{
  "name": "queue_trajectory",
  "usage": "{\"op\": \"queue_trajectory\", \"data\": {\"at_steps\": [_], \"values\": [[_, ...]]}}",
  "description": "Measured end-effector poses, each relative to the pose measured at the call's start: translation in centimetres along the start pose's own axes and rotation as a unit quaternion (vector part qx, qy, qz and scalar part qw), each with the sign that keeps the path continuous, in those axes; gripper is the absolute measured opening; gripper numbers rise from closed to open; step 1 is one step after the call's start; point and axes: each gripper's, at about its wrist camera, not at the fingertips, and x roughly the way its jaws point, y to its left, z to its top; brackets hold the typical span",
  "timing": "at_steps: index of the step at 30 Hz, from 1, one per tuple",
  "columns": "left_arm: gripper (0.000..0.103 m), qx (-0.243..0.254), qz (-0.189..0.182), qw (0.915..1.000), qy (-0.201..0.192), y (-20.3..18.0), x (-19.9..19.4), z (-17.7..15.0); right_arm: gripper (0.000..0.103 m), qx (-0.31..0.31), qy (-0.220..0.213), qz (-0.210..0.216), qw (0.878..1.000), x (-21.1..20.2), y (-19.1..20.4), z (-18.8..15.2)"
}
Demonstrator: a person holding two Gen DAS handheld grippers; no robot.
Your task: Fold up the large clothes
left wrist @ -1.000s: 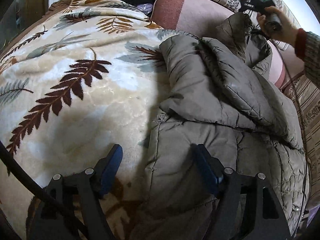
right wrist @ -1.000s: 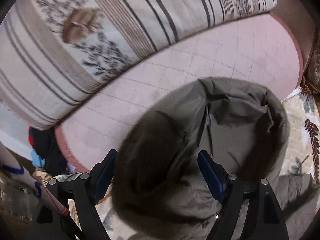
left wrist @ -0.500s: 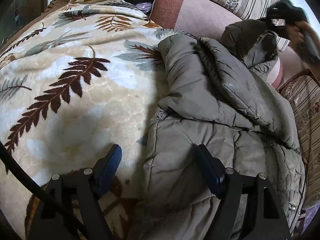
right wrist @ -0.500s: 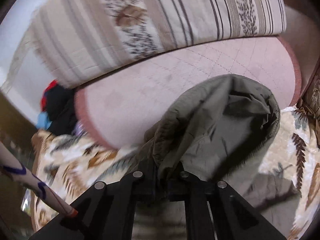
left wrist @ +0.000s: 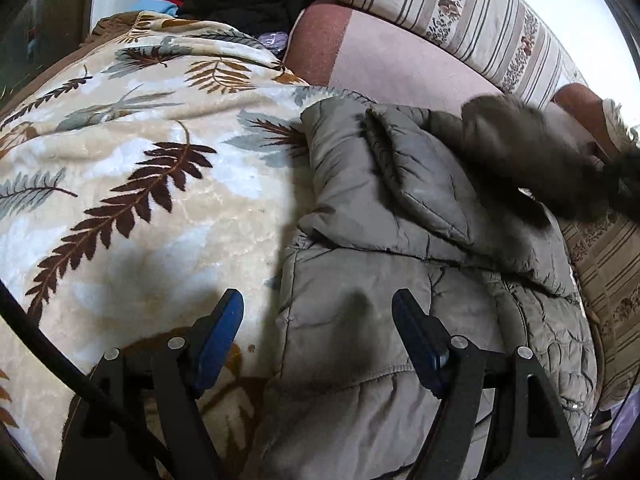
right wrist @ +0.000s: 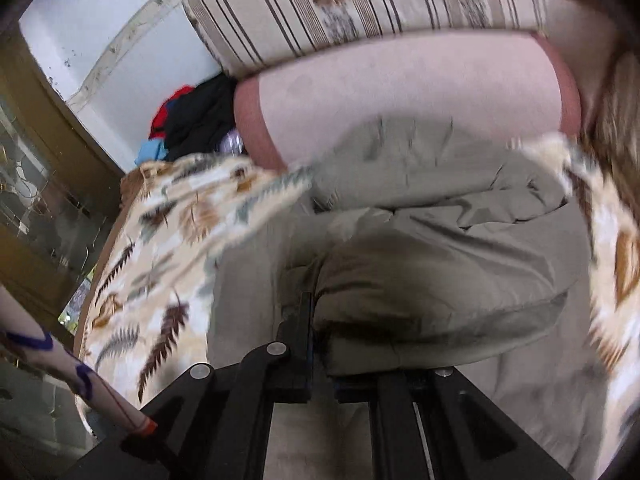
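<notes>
- Nearest in the left wrist view, the left gripper [left wrist: 316,336] hangs with its blue-padded fingers [left wrist: 219,334] spread wide and holding nothing; one finger is over the blanket, the other over the jacket's near edge.
- In the right wrist view, the right gripper [right wrist: 320,364] has its fingers pressed together on a bunched fold of the jacket [right wrist: 420,304]; that fold bulges over the black frame and hides the fingertips.
- The jacket [left wrist: 400,280] is a large olive-grey padded coat, quilted and slightly shiny; it lies on the bed's right side with a flap folded across its middle; a dark blurred part of it [left wrist: 520,152] is lifted at the far right.
- Under it lies the blanket [left wrist: 132,184], plush and cream with brown and grey fern leaves, covering the bed.
- Beyond the jacket sits a pink bolster [left wrist: 380,64], rounded with a darker end.
- Above it rests a striped cushion [left wrist: 472,20], beige with floral bands.
- Farthest, in the corner by the wall, a heap of clothes [left wrist: 240,0] in black, red and blue.
</notes>
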Motion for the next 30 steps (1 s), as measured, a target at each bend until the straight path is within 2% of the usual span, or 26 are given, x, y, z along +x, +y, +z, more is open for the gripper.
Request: {"op": "queue_trajectory", "data": {"at_steps": [4,9,13,15,16,21,24,26,28,30], "values": [[0.076,-0.005,0.002,1.0000,0.002,0.2,0.2,0.0,0.007,0.037,0.054,0.003,0.998,5.0,-1.3,-4.4],[0.076,-0.004,0.010,0.9999,0.005,0.3,0.8,0.1,0.007,0.021,0.064,-0.011,0.998,9.8,-1.5,-5.5],[0.076,-0.007,0.010,0.9999,0.010,0.5,1.1,0.0,0.014,0.026,0.049,0.004,0.998,7.8,-2.0,-5.1],[0.076,-0.005,0.011,0.9999,0.009,0.3,1.1,-0.1,0.036,0.016,0.042,-0.003,0.999,5.9,-2.2,-5.3],[0.076,-0.003,0.012,0.9999,0.008,0.3,1.0,-0.1,0.039,0.013,0.040,-0.006,0.999,5.2,-2.2,-5.5],[0.076,0.005,0.014,0.9999,0.000,0.0,0.5,-0.1,0.040,0.004,0.045,-0.007,0.999,0.8,-2.4,-6.2],[0.076,0.009,0.015,0.9998,-0.005,-0.2,0.2,-0.1,0.041,-0.026,-0.003,-0.035,0.999,-2.4,-1.6,-4.5],[0.076,0.013,0.014,0.9998,-0.006,-0.3,0.1,-0.2,0.048,-0.042,-0.042,-0.069,0.996,-3.3,-0.8,-2.0],[0.076,0.014,0.014,0.9998,-0.006,-0.3,0.1,-0.2,0.050,-0.037,-0.063,-0.087,0.993,-2.7,-0.7,0.6],[0.076,0.014,0.015,0.9998,-0.006,-0.3,0.1,-0.2,0.050,-0.030,-0.071,-0.120,0.990,-0.3,-1.0,3.2]]}}
